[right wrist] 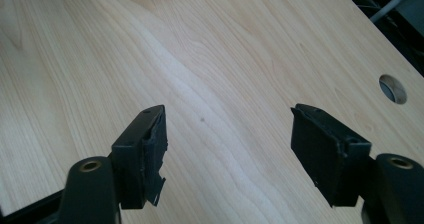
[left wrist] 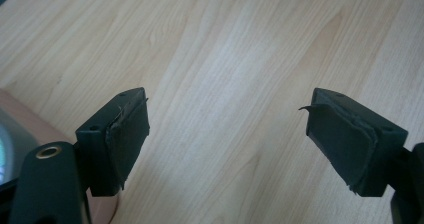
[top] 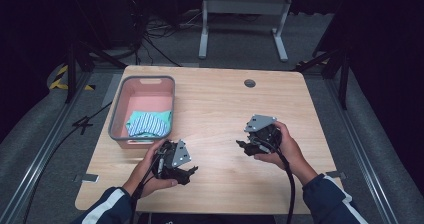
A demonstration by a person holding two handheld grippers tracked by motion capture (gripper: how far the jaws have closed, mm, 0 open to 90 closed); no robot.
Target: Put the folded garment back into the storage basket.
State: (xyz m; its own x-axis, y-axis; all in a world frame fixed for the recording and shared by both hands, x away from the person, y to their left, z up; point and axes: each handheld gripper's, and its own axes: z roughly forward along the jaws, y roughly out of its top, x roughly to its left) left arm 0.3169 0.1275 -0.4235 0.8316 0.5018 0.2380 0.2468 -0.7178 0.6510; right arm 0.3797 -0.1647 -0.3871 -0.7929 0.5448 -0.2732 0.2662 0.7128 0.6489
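Striped teal cloth (top: pixel 148 123) folded inside the pink basket (top: pixel 116 110), resting toward the basket's near end, close to the worktop's (top: pixel 220 104) left edge. Long axis of the basket running from the near side toward the far side of the worktop; cloth's own fold lying roughly across it.

Just short of the basket's near rim, and slightly toward the worktop's middle: the left hand-held gripper (top: pixel 191 171), nearest to the cloth by a clear margin. From it, the cloth lies toward the far-left corner, while the jaws point the other way, toward the worktop's middle. Turning back over the rim likely needed for any reach into the basket. In the left gripper view, the left hand-held gripper (left wrist: pixel 227 134) spread wide and released, 2 worn pads (left wrist: pixel 131 134) apart over bare wood, nothing between them; a sliver of the basket's pink corner at the lower left edge.

Right hand-held gripper (top: pixel 241 145) well apart from the basket, toward the worktop's right edge, jaws pointing left. In the right gripper view, right hand-held gripper (right wrist: pixel 230 149) likewise wide open and empty, holding and touching nothing, with the round cable hole (right wrist: pixel 392 88) beyond.
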